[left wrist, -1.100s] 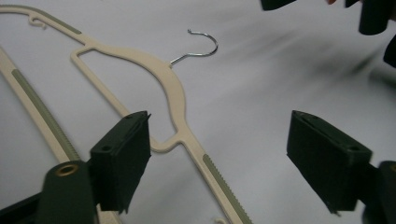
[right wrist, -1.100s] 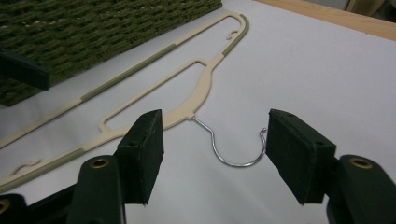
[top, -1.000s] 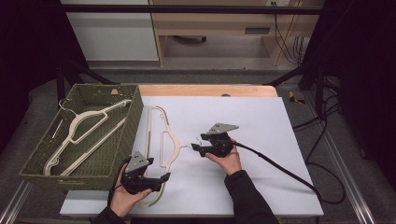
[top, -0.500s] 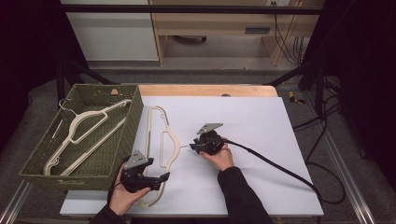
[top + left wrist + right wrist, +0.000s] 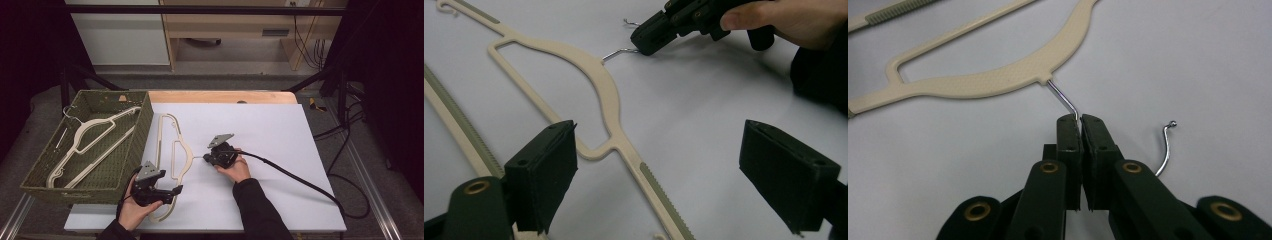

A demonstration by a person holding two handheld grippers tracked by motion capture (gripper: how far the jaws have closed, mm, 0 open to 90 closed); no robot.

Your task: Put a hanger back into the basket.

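right gripper view: fingers [image 5: 1068, 137] pinch the hanger's hook [image 5: 1064, 102].

Dim surroundings, evenly lit tabletop, perhaps slightly soft.

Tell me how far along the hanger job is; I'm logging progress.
Apparently done: two hangers lie in the green basket. In hand: the right gripper is shut on the metal hook of the hanger on the table; the left gripper is open over its arm. Left: lifting it into the basket, probably.
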